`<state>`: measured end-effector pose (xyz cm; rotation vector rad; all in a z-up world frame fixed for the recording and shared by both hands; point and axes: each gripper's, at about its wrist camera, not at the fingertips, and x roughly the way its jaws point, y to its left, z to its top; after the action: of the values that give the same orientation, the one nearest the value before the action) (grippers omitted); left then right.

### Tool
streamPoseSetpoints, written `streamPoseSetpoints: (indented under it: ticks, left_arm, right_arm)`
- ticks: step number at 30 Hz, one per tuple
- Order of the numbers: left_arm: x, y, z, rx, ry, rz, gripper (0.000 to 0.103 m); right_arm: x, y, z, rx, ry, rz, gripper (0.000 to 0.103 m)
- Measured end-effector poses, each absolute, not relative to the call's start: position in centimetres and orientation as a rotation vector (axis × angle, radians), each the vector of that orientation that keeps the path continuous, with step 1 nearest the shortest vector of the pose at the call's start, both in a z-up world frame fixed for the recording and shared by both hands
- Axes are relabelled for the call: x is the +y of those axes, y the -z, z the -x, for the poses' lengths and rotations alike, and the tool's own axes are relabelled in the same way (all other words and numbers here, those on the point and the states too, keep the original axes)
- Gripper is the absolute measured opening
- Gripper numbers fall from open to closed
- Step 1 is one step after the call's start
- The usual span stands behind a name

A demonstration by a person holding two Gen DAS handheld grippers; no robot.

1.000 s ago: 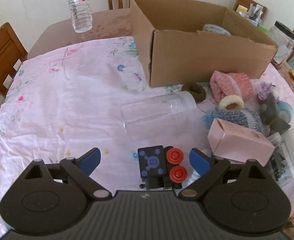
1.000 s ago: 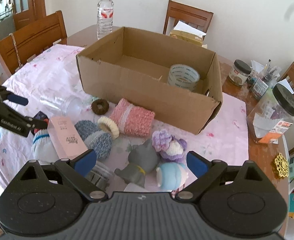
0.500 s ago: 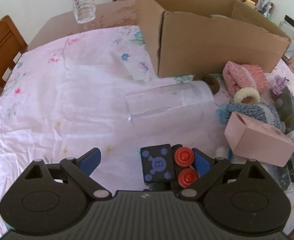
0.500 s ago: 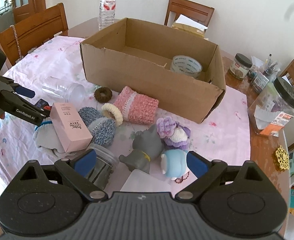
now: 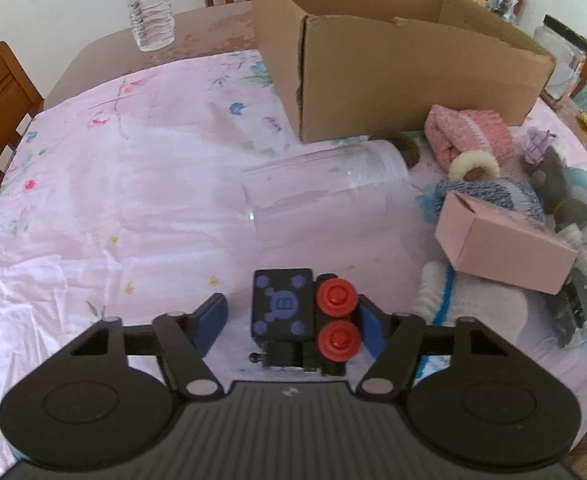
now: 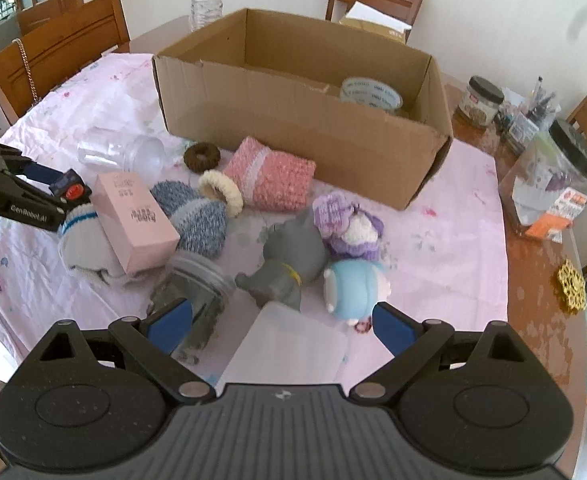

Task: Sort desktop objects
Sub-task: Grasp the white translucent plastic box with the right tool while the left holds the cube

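A black toy block with red wheels (image 5: 303, 314) lies on the pink cloth between the fingers of my left gripper (image 5: 291, 318). The right finger touches the wheels; the left finger stands a little off the block. The toy also shows in the right wrist view (image 6: 71, 188). My right gripper (image 6: 279, 326) is open and empty above a white flat lid (image 6: 289, 344). The open cardboard box (image 6: 301, 96) holds a tape roll (image 6: 369, 94). In front of it lie knitted pieces, a pink carton (image 6: 133, 216), a grey figure (image 6: 289, 256) and a blue figure (image 6: 353, 286).
A clear plastic cup (image 5: 325, 192) lies on its side ahead of the toy. A jar (image 6: 191, 284) lies by my right gripper. A water bottle (image 5: 147, 4) stands at the back. Jars and pens (image 6: 549, 176) crowd the right side. Wooden chairs ring the table.
My left gripper has moved forward around the toy and its fingers have narrowed on it. My right gripper has moved forward and lower over the pile.
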<state>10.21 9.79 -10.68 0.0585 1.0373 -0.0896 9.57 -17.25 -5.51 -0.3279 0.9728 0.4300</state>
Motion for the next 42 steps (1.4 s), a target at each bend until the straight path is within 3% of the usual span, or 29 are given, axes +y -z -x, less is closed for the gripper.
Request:
streamPoseSetpoints:
  ticks: [2, 8, 33, 42]
  left_arm:
    - [9.7, 10.7, -10.1, 1.029, 0.097, -0.053, 0.058]
    - [9.3, 10.5, -10.2, 1.025, 0.107, -0.058, 0.052]
    - [9.9, 10.4, -10.2, 1.037, 0.140, -0.050, 0.051]
    - [9.5, 10.5, -10.2, 1.033, 0.156, -0.076, 0.050]
  right_arm:
    - [-17.5, 5.8, -9.4, 0.984, -0.426, 0.325, 0.099]
    - [-18.4, 6.5, -9.0, 1.020, -0.401, 0.299, 0.099]
    - [-19.9, 9.5, -10.2, 1.130, -0.274, 0.272, 0.095]
    - [-18.4, 10.8, -10.9, 1.174, -0.253, 0.263, 0.072]
